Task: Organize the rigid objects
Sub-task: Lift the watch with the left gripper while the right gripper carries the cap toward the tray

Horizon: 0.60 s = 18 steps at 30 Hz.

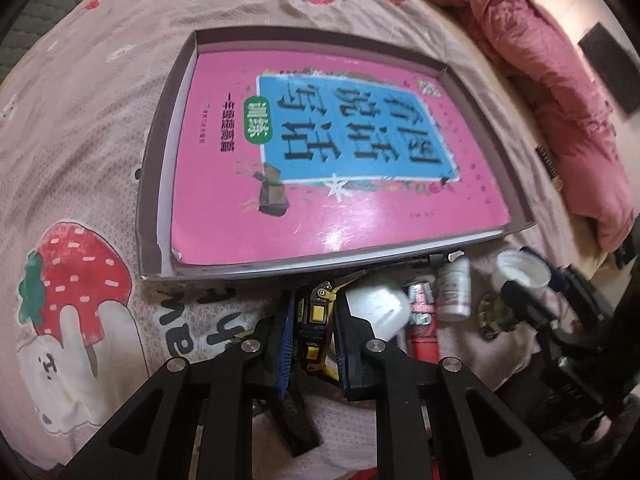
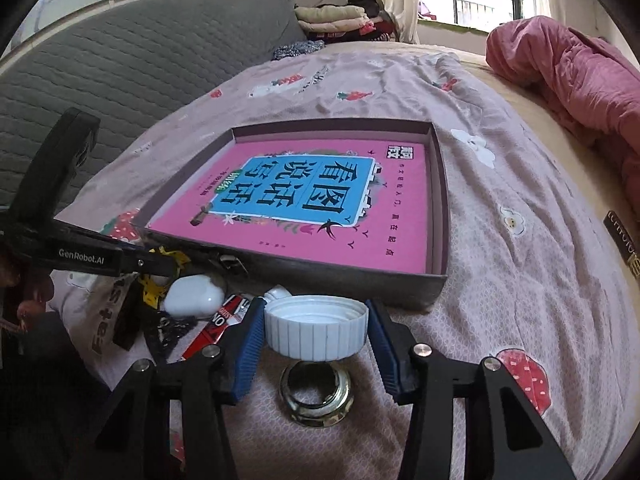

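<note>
Right wrist | right claw (image 2: 316, 332) clamped on white cap (image 2: 316, 326); left claw (image 1: 310, 330) clamped on yellow-black tool (image 1: 314, 320)

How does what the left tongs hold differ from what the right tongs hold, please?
The left tongs are shut on a narrow yellow-and-black tool; the right tongs grip a wide white ribbed cap. The tool is elongated, lying along the fingers; the cap is round, open side up. Both are rigid and near the box.

A book (image 2: 304, 216) lies in the box (image 2: 438, 184) on the bed (image 2: 520, 280) — small items crowd its near edge.
</note>
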Tool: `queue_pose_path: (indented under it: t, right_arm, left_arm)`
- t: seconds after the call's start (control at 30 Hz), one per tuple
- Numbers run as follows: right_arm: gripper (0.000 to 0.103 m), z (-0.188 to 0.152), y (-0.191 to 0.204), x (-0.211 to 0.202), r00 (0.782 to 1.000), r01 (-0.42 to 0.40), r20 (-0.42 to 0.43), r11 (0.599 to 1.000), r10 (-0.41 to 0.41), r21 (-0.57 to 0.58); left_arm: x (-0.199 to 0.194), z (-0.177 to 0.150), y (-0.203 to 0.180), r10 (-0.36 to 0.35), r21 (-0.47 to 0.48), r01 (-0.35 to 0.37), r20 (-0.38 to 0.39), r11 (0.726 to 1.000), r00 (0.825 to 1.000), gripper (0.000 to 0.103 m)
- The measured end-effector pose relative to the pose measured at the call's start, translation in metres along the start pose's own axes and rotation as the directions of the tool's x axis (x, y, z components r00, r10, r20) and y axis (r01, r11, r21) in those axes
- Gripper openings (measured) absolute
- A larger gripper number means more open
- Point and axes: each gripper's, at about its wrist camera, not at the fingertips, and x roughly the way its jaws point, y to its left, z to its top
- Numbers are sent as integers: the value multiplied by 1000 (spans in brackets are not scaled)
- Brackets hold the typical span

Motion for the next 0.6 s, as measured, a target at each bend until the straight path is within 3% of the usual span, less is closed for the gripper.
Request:
queue_pose_path:
  t: [0.6]
  right_arm:
    - [50, 7, 6, -22, 995, 17, 102, 1000, -18, 11]
  left_arm:
    - [-52, -2, -2, -42, -40, 49, 166, 998, 985, 17]
